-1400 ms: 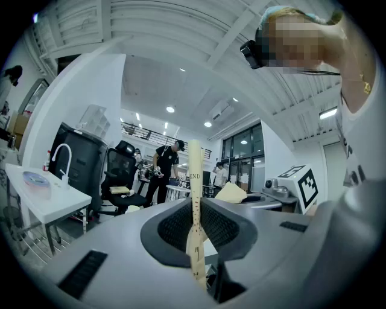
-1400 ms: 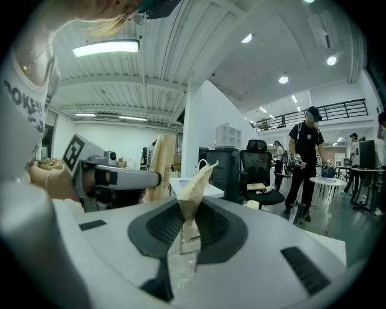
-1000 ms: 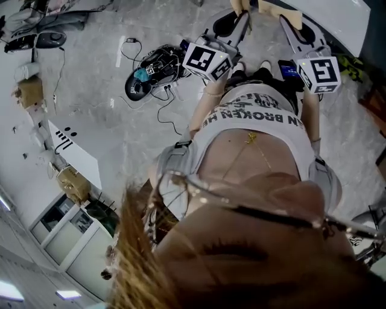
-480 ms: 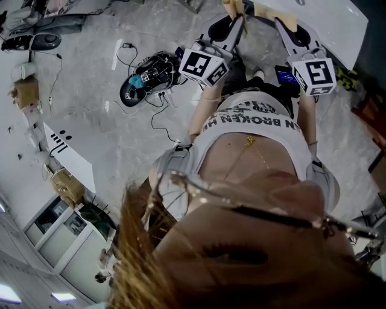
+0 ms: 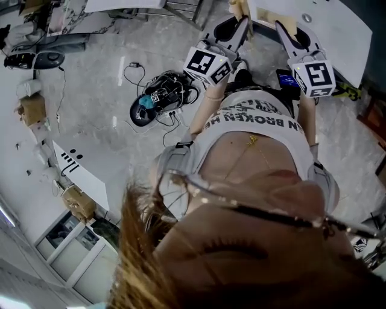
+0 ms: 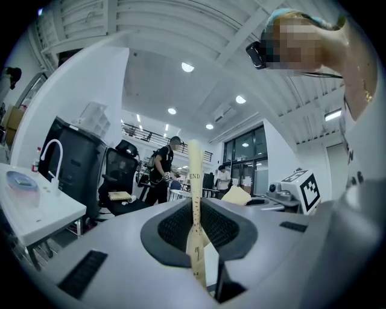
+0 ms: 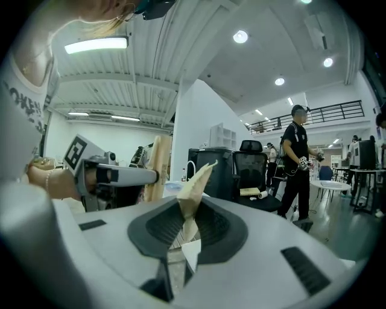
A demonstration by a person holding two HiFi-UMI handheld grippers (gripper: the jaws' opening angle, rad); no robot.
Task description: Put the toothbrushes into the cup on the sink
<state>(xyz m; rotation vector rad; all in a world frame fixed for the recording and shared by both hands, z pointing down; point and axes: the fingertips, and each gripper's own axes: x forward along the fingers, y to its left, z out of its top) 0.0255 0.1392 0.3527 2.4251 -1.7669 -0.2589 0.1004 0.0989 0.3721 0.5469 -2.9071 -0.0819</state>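
My left gripper [image 6: 196, 241] is shut on a narrow tan card strip [image 6: 194, 181] printed "END", held upright. My right gripper [image 7: 184, 232] is shut on a creased tan paper card [image 7: 194, 187]. In the head view both grippers, the left gripper [image 5: 242, 18] and the right gripper [image 5: 283, 24], are held side by side in front of the person's chest, just short of the white sink top [image 5: 338, 24]. A white sink [image 6: 36, 208] with a curved faucet [image 6: 51, 154] shows at the left of the left gripper view. No toothbrush or cup shows in any view.
A tangle of cables and black gear [image 5: 160, 96] lies on the grey floor to the left. A person in black [image 7: 295, 169] stands farther off, beside black office chairs [image 7: 250, 175]. Desks and glass doors fill the background.
The head view has shifted a little, so the floor clutter sits slightly further right and lower. Both grippers keep their cards and stay side by side.
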